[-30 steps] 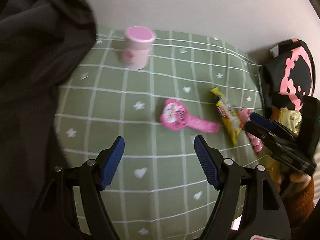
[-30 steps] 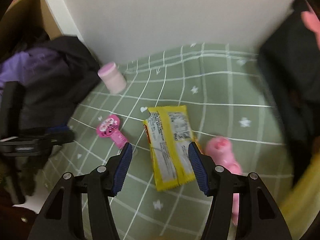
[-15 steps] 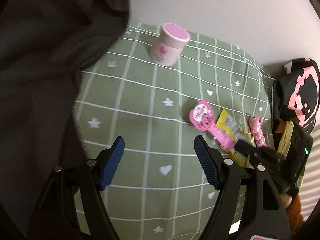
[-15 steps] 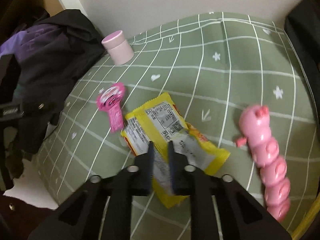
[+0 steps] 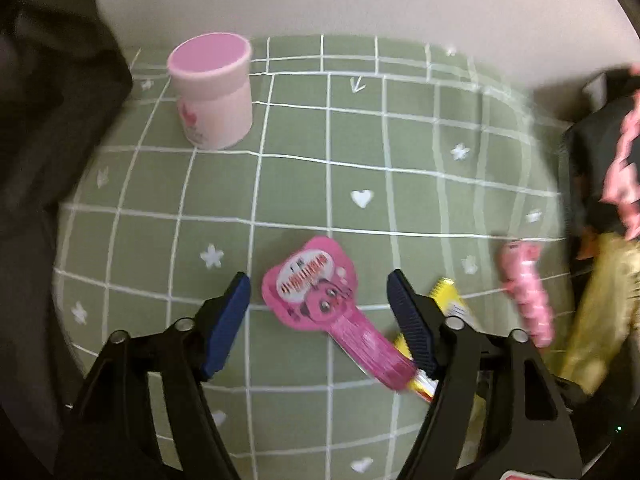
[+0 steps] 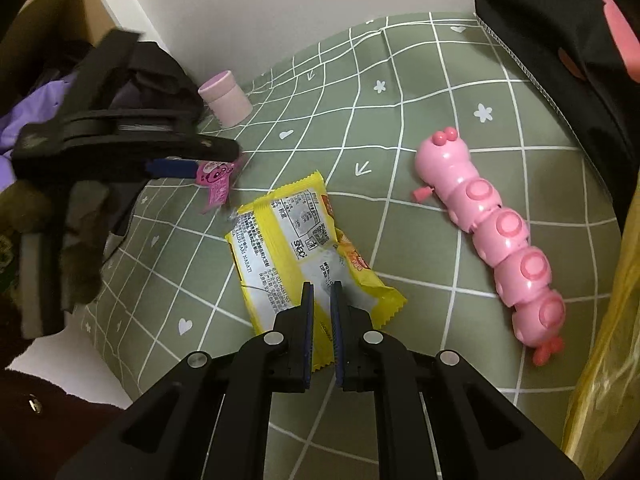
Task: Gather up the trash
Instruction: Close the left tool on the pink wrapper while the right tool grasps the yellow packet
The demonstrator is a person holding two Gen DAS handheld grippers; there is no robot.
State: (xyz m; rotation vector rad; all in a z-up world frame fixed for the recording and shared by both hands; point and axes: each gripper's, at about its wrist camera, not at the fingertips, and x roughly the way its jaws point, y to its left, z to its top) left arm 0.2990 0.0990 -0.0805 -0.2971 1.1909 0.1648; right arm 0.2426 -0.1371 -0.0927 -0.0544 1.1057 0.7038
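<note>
A yellow snack wrapper [image 6: 296, 240] lies on the green checked cloth [image 6: 420, 80], and my right gripper [image 6: 322, 294] is shut on its near end. Only a sliver of that yellow wrapper [image 5: 448, 296] shows in the left wrist view, behind the right finger. A pink bear-shaped wrapper [image 5: 316, 292] lies between the fingers of my left gripper [image 5: 318, 286], whose jaws are closing but stand apart from it. From the right wrist view, the left gripper [image 6: 192, 160] hovers over the pink wrapper [image 6: 216, 178].
A pink lidded jar [image 5: 212, 88] stands at the far left of the cloth by the wall. A pink caterpillar toy [image 6: 492, 224] lies on the right. Dark clothes [image 5: 48, 120] pile on the left, a black-and-pink bag [image 6: 560, 40] and a yellow plastic bag [image 6: 608, 320] on the right.
My right gripper closed on the yellow wrapper. My left gripper swung toward the pink wrapper, which now lies between its fingers, and its jaws have narrowed slightly.
</note>
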